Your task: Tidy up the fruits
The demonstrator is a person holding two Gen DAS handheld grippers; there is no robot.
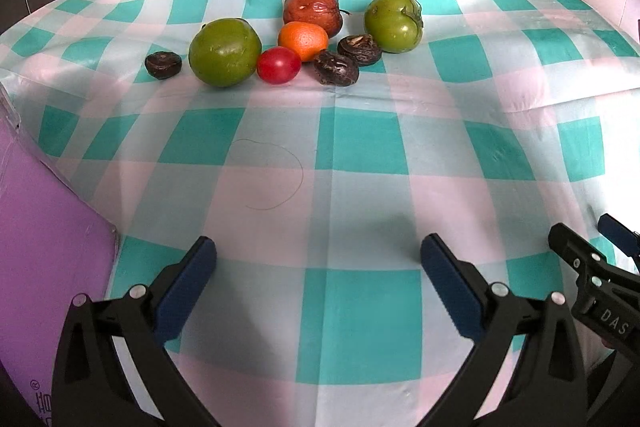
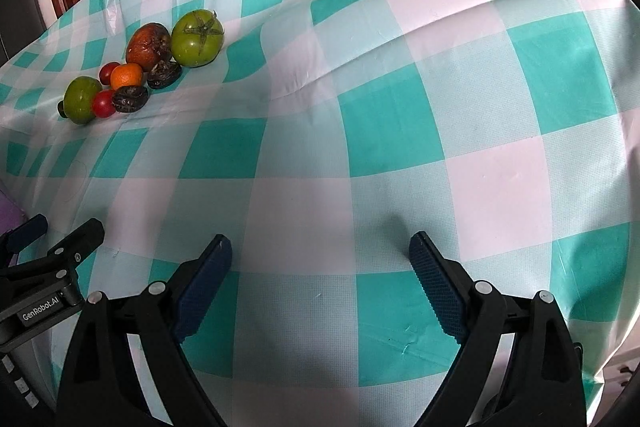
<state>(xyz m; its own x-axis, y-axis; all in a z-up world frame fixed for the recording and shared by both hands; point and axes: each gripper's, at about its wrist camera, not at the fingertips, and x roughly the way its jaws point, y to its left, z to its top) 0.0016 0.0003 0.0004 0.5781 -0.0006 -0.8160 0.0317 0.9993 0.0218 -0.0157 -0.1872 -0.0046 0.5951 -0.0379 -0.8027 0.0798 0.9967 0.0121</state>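
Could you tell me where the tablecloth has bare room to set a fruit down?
The checked tablecloth is bare between the open left gripper, the open right gripper and the fruit, and right of the stemmed green tomato. It is crowded around the orange.

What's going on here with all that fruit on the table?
A person holds a two-finger gripper in each hand over a table with a teal checked tablecloth. Both the left gripper and the right gripper are open and empty, well short of the fruit. The pile sits untouched farther back: two green tomatoes, a reddish-brown fruit, an orange, a red tomato and some dark wrinkled fruits. Sorting has not started.
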